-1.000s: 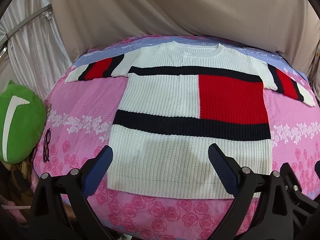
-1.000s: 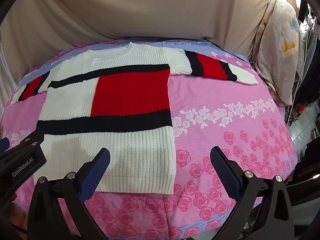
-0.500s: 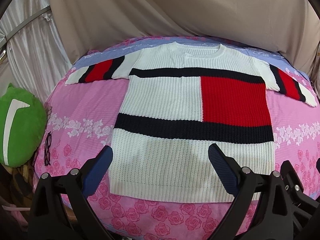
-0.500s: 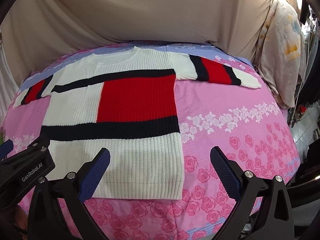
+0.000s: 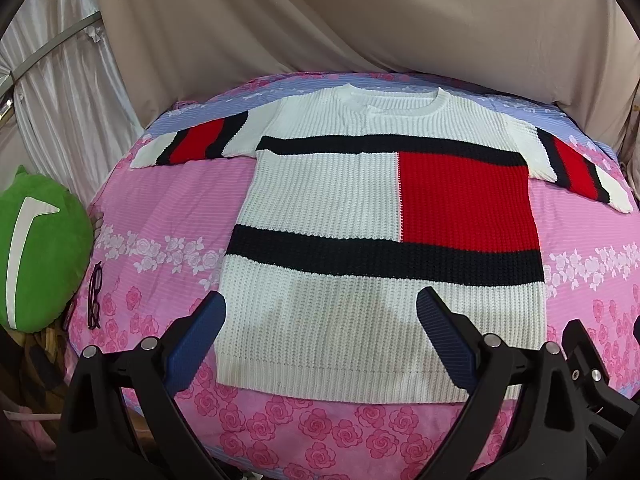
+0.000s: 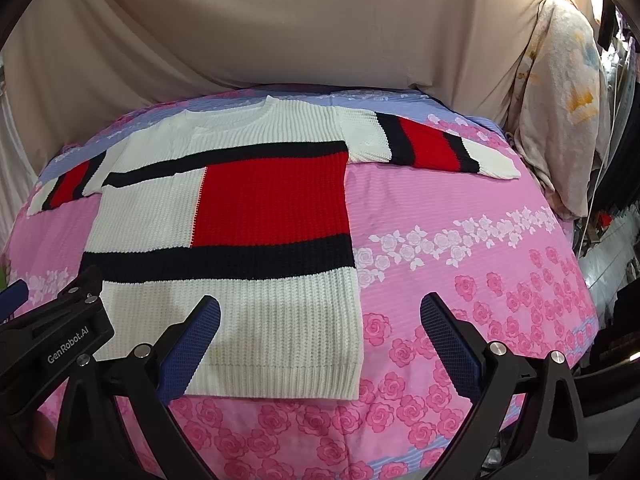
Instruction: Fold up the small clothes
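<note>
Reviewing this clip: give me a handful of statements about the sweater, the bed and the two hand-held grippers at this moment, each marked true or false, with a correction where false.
1. The sweater lies flat with both sleeves spread out to the sides. True.
2. The left hand-held gripper is clamped on the sweater's hem. False: its jaws are open and hold nothing.
3. The right hand-held gripper is open. True.
4. The sweater is already folded in half. False: it is fully spread out, with no fold made yet.
5. A pair of glasses lies on the pink bedsheet near the green cushion. True.
6. The sweater's big red block is blue. False: it is red, bordered by dark bands.
</note>
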Available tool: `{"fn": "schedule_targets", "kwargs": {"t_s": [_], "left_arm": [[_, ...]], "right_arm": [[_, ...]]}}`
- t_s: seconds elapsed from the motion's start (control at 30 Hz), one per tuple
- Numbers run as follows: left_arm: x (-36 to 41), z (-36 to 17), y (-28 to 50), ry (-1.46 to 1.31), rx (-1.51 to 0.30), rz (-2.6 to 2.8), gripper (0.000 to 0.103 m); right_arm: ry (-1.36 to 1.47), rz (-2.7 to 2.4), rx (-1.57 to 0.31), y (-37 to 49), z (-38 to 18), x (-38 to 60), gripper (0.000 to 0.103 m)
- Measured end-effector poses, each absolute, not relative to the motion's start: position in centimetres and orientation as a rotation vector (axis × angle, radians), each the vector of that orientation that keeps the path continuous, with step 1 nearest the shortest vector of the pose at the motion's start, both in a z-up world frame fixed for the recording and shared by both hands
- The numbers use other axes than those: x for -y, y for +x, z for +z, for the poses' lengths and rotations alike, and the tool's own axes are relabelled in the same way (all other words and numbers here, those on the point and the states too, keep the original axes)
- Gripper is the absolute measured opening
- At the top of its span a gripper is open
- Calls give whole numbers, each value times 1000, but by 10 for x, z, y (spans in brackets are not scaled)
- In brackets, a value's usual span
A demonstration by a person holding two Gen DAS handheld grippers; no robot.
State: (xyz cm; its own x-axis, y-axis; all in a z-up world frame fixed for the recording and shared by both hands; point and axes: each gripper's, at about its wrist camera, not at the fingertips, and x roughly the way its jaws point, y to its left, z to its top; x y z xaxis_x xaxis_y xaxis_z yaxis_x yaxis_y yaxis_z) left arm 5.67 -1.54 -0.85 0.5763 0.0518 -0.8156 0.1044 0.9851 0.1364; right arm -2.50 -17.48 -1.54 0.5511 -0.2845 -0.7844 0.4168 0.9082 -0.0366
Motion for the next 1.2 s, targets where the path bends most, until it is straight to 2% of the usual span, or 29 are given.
{"fn": "schedule_targets", "kwargs": {"t_s": [0.53, 0.67, 0.87, 1.03, 1.2], "left_arm": [[14, -8, 56, 174, -964, -35, 94], [-2, -3, 65, 66, -998, -94, 95], [-23, 7, 84, -82, -959, -67, 95], [-12, 4, 96, -84, -920, -11, 95], [4, -4, 110, -73, -907, 35, 95]], "right_arm": [[152, -414, -883, -25, -13, 172, 98], [215, -392, -884, -22, -18, 189, 98], [479, -393, -772, -18, -36, 320, 98], [617, -396, -683, 13, -63, 442, 97], [700, -409, -621, 57, -88, 539, 87]]}}
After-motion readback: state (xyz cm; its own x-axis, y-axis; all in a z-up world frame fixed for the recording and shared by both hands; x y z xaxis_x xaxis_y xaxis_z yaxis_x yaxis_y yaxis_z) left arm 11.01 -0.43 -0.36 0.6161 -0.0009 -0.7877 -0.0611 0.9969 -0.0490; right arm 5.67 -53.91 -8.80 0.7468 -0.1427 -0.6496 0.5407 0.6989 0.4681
